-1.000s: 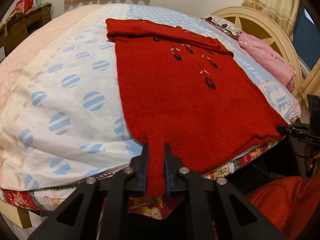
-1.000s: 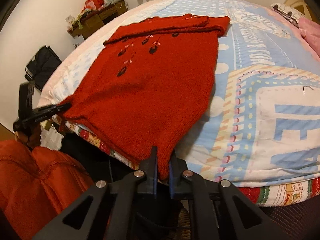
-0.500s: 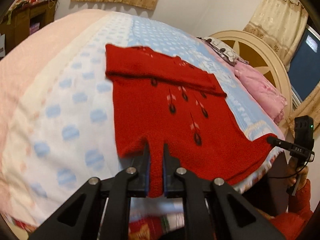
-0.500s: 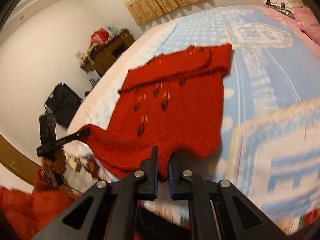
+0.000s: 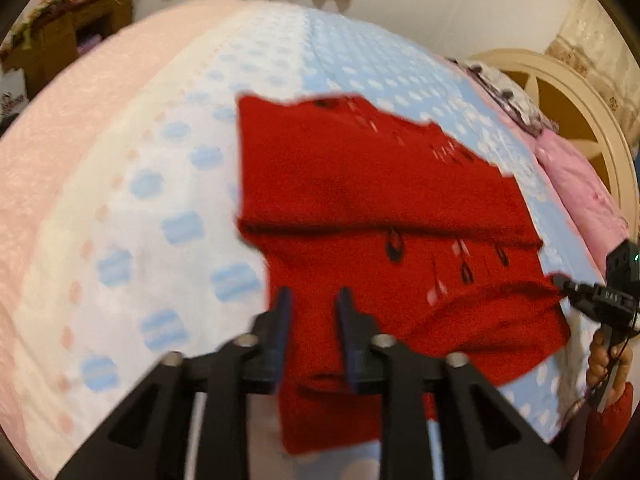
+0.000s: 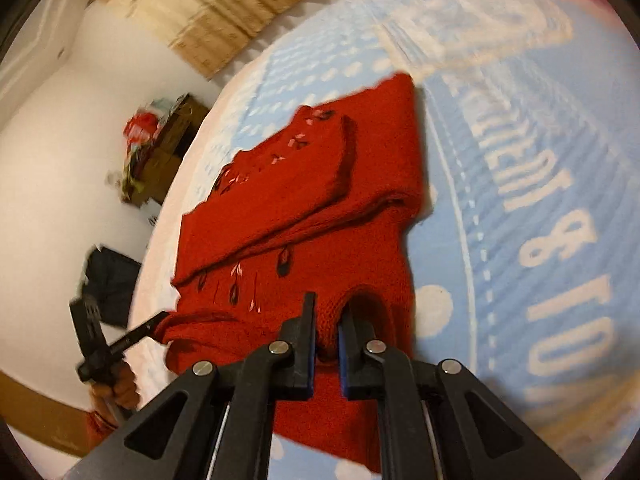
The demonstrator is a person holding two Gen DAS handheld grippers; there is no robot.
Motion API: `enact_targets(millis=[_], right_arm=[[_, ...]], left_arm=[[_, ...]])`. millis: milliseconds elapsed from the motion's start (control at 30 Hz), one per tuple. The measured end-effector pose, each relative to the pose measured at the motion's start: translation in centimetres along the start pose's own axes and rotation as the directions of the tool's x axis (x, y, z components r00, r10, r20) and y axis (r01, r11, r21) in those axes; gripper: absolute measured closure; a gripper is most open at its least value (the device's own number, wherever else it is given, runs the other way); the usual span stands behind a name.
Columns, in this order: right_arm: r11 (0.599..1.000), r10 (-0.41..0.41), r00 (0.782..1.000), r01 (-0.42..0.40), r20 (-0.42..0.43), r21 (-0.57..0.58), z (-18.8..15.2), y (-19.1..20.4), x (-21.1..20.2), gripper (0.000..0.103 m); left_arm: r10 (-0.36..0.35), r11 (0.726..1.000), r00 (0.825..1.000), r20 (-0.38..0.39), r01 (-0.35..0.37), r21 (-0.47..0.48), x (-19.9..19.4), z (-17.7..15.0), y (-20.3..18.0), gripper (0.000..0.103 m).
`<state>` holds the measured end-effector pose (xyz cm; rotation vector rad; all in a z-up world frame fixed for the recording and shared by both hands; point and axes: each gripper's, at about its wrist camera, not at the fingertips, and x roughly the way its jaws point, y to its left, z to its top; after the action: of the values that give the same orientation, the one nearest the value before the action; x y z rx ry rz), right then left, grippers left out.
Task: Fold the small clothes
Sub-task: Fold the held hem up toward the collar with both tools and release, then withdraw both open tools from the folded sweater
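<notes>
I see both grippers clamped on the red sweater [image 5: 380, 208] hem — left gripper [image 5: 312, 300] and right gripper [image 6: 326, 312] — lifted over the quilt [image 5: 160, 184].

Blue-dotted quilt [image 5: 188, 224] covering bed; pink pillow [image 5: 576, 184] by headboard [image 5: 580, 92]; cluttered wooden desk [image 5: 72, 20].

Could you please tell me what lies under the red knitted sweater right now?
The red knitted sweater lies on a blue-and-white dotted quilt; the quilt directly beneath is covered.
</notes>
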<state>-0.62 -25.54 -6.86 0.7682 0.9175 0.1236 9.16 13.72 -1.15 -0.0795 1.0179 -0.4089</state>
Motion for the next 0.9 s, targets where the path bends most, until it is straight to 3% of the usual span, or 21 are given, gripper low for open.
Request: enact_targets(millis=[67,200,300,333,367,433,533,700,900], right_arm=[[0.999,0.008,1.0,-0.009,0.017,0.033,0.6,-0.8,0.2,0.094],[0.99,0.102,0.99,-0.11,0.094,0.092,1.5,-1.9,-0.6,0.093],[0.982,0.131,0.98,-0.148,0.148,0.113,2.0,-2.2,-1.3,0.087],[0.982,0.134,0.978,-0.153,0.158,0.112,2.0,-2.3,-1.5,0.075],[0.982,0.132,0.976,-0.152,0.176,0.108,2.0,-2.3,-1.8,0.053],[0.982,0.131,0.968,-0.156,0.212,0.107,1.6,-2.4,-2.4,0.033],[0.979,0.14,0.961,-0.17,0.24,0.112,1.2,-2.5,-3.2,0.033],[0.999,-0.035,0.941,0.044,0.338,-0.018,-0.2,-0.5,-5.8,0.033],[0.987,-0.11,0.939,0.142,0.326,-0.075,-1.8,0.3,-5.8,0.033]], left_arm=[[0.027,1.0,0.998,0.064,-0.027,-0.004,-1.1,0.5,1.0,0.041],[0.015,1.0,0.991,0.137,-0.012,-0.027,-2.9,0.9,3.5,0.037],[0.01,1.0,0.988,0.151,-0.009,-0.009,-3.2,0.5,4.4,0.027],[0.004,1.0,0.989,0.149,-0.004,0.004,-3.0,0.3,4.4,0.026],[-0.004,1.0,0.99,0.143,0.001,0.019,-2.8,0.3,4.3,0.026],[-0.023,0.998,0.992,0.124,0.015,0.06,-2.0,0.1,3.6,0.026],[-0.034,0.995,0.993,0.115,0.023,0.096,-0.9,0.0,2.4,0.026],[-0.059,0.991,0.992,0.116,0.044,0.13,1.2,0.4,0.5,0.026],[-0.079,0.984,0.991,0.112,0.059,0.169,3.1,0.2,-1.4,0.036]])
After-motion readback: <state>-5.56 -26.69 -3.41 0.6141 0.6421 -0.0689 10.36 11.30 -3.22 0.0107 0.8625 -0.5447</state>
